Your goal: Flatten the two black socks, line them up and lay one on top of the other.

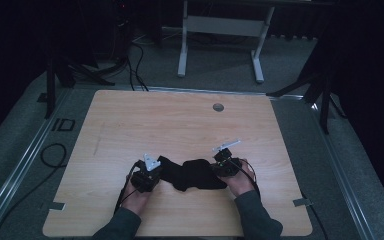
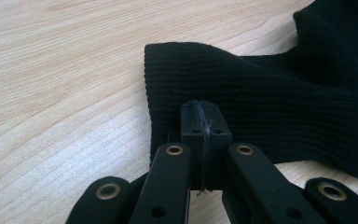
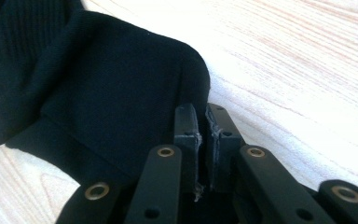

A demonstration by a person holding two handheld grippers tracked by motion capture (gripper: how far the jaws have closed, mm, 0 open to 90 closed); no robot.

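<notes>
I am pinching the black sock with both hand-held grippers, left and right, each closed on one end, and next I should pull it flat on the surface.

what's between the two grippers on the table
In the high view a black knitted cloth spans the stretch from the left gripper to the right gripper, lying on the wooden table; each gripper pinches one end.

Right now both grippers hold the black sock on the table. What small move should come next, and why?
Probably draw the two grippers slightly apart to flatten the sock. The left gripper is shut on the ribbed cuff end and the right gripper pinches the other end, yet the sock lies bunched and curved between them on the wooden table. A gentle outward pull should straighten it.
</notes>
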